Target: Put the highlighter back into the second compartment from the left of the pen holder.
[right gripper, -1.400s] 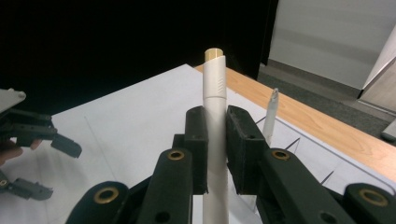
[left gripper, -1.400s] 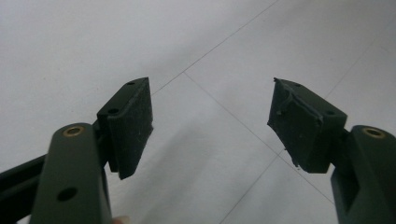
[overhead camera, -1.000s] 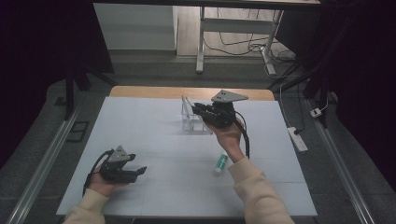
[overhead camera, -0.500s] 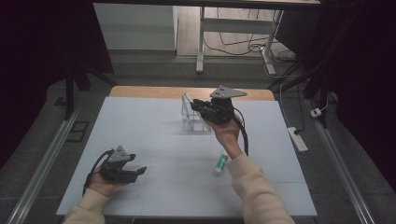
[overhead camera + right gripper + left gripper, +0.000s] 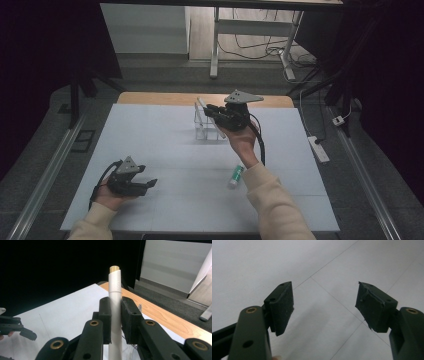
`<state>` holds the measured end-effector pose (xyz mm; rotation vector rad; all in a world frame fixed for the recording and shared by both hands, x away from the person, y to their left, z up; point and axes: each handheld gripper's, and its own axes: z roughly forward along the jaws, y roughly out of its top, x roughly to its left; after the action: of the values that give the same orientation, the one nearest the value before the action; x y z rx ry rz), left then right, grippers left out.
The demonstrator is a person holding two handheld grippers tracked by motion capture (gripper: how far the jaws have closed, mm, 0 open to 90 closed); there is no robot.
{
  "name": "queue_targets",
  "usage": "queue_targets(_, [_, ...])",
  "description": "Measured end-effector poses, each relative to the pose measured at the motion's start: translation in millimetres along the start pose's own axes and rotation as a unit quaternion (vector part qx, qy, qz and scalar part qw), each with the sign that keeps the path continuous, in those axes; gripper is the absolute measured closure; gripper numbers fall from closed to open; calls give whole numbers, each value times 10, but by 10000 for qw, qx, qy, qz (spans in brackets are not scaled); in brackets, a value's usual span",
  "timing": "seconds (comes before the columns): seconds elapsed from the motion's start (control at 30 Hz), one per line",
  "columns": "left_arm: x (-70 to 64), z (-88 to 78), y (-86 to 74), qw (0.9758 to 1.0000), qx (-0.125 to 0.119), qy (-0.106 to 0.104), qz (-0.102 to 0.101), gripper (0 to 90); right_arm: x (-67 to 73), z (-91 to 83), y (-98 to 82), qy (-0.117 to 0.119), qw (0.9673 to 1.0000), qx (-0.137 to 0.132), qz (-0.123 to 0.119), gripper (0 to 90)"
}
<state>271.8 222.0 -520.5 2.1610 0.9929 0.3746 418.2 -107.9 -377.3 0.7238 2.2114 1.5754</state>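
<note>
The right gripper is clamped on a white pen, its two pads pressed against the barrel from either side (the brass-coloured tip points upward in the right gripper view). In the high view the pen leans over a clear holder standing near the far edge of the white table. The left gripper rests near the front left corner of the table, its jaws wide apart with nothing between them. A small tube with a green end lies beside the right forearm.
</note>
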Motion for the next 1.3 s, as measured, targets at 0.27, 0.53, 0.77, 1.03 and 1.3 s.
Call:
queue_targets(0.27, [3,3,-3,10000,7,-4,-5,305,-41,37,8,-52,10000,-3,29,781])
queue_targets(0.53, [7,3,-5,10000,6,-8,-15,305,-110,79,6,-110,9999,-16,113,781])
queue_targets(0.77, [7,4,-5,10000,7,-8,-13,305,-186,145,14,-133,9996,-118,222,781])
queue_targets(1.03, [10,1,-7,10000,0,-18,-17,305,-308,311,-36,-195,9988,-176,415,781])
queue_targets(1.3, [10,2,-6,10000,1,-13,1,305,-393,468,-80,-277,9983,-252,440,780])
